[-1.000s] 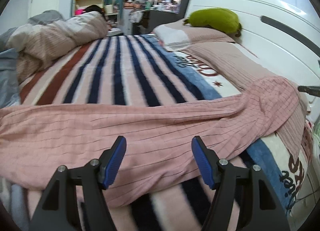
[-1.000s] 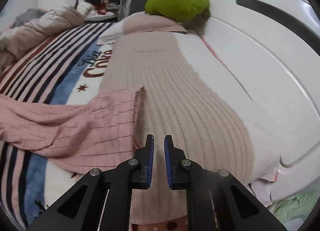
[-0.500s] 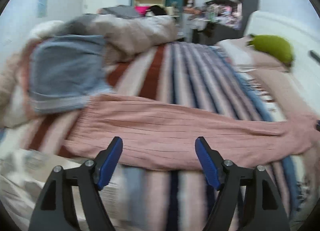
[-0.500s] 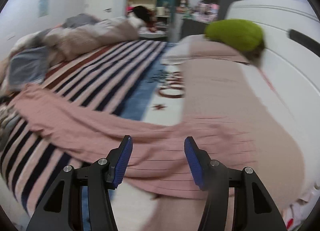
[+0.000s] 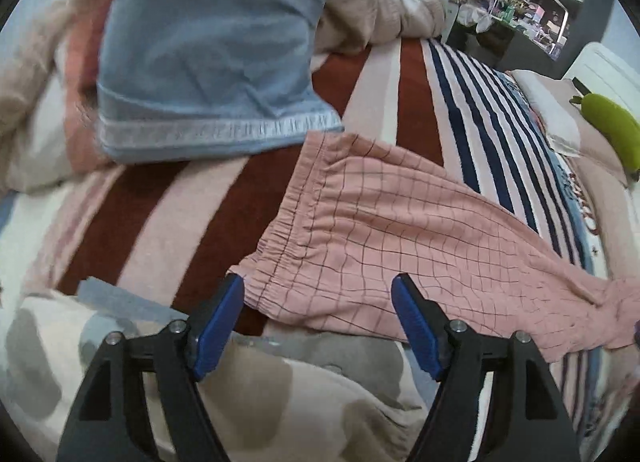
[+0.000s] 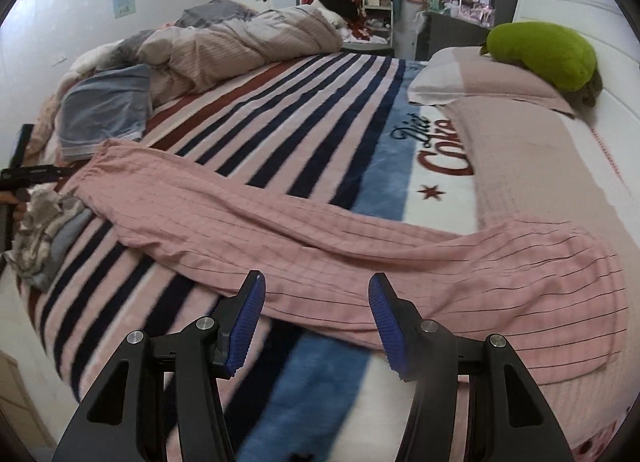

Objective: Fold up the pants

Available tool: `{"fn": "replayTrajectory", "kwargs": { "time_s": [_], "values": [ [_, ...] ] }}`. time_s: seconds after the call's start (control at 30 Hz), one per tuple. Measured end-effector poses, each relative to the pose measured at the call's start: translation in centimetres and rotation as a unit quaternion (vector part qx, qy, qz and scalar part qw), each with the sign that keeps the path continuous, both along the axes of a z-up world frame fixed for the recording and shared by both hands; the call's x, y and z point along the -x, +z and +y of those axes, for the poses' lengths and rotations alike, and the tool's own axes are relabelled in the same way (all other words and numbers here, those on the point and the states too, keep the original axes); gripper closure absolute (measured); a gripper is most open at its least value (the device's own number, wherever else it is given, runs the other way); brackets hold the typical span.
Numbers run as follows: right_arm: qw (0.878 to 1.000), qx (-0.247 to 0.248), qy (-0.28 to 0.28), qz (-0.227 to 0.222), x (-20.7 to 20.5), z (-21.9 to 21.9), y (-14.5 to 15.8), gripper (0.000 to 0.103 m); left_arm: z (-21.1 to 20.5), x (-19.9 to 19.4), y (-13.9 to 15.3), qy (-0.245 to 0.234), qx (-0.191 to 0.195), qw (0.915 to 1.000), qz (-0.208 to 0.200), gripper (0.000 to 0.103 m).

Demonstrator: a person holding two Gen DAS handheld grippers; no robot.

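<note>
The left gripper (image 5: 318,316) hangs spread near the elastic waistband (image 5: 290,206) of the pink checked pants (image 6: 304,238), which lie across the striped blanket (image 6: 304,102), soft and light, best pinched at waistband and hems, the right gripper (image 6: 316,320) likewise spread

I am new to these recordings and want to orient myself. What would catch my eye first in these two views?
The long pink checked pants lie stretched across the striped blanket, their elastic waistband just ahead of the open left gripper. The right gripper, also open, hovers over the leg end. A bright green plush sits on the pillow by the white headboard, and a folded blue garment lies beyond the waistband.
</note>
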State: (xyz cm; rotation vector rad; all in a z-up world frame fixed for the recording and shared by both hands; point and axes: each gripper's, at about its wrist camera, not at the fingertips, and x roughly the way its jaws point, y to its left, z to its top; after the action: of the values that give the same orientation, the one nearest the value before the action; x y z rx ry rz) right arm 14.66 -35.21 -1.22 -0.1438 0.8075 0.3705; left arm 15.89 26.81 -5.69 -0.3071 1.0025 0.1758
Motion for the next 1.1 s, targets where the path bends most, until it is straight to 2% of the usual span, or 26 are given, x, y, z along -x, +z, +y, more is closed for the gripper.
{"fn": "replayTrajectory", "kwargs": {
  "time_s": [0.2, 0.37, 0.43, 0.53, 0.57, 0.6, 0.67, 0.7, 0.8, 0.83, 0.97, 1.1],
  "values": [
    [0.999, -0.03, -0.001, -0.017, 0.6, 2.2, 0.5, 0.049, 3.0, -1.3, -3.3, 0.013, 0.047, 0.9969, 0.062, 0.03],
    [0.999, -0.039, 0.008, -0.012, 0.7, 3.8, 0.8, 0.049, 4.3, -2.0, -5.0, 0.01, 0.088, 0.9937, 0.069, 0.029],
    [0.999, -0.036, 0.013, -0.015, 0.8, 4.4, 0.9, 0.049, 4.1, -2.4, -5.2, 0.005, 0.102, 0.9932, 0.056, 0.029],
    [0.999, -0.036, 0.02, -0.019, 0.9, 5.0, 1.1, 0.049, 3.0, -3.1, -5.4, -0.01, 0.096, 0.9943, 0.045, 0.031],
    [0.999, -0.039, 0.021, -0.019, 1.0, 5.0, 1.1, 0.049, 2.7, -3.3, -5.4, -0.013, 0.097, 0.9943, 0.042, 0.04],
    [0.999, -0.041, 0.022, -0.019, 1.0, 5.0, 1.1, 0.049, 2.5, -3.4, -5.3, -0.011, 0.097, 0.9946, 0.034, 0.056],
    [0.999, -0.047, 0.021, -0.019, 1.0, 4.7, 1.1, 0.049, 2.0, -3.6, -5.2, -0.012, 0.118, 0.9926, 0.027, 0.076],
    [0.998, -0.05, 0.02, -0.019, 0.9, 4.5, 1.1, 0.049, 1.7, -3.7, -5.1, -0.013, 0.121, 0.9923, 0.021, 0.077],
    [0.998, -0.056, 0.016, -0.02, 1.0, 3.8, 1.0, 0.049, 0.4, -3.4, -3.5, -0.014, 0.075, 0.9969, -0.015, 0.081],
    [0.998, -0.057, 0.015, -0.021, 1.0, 3.6, 1.1, 0.049, 0.2, -3.2, -2.8, -0.011, 0.072, 0.997, -0.029, 0.081],
    [0.998, -0.063, 0.007, -0.027, 1.1, 2.4, 1.4, 0.049, 0.8, -1.7, 0.9, 0.01, 0.067, 0.9936, -0.091, 0.082],
    [0.997, -0.07, 0.004, -0.034, 1.4, 1.7, 2.0, 0.049, 1.6, -0.9, 4.2, 0.018, 0.046, 0.9911, -0.124, 0.083]
  ]
}}
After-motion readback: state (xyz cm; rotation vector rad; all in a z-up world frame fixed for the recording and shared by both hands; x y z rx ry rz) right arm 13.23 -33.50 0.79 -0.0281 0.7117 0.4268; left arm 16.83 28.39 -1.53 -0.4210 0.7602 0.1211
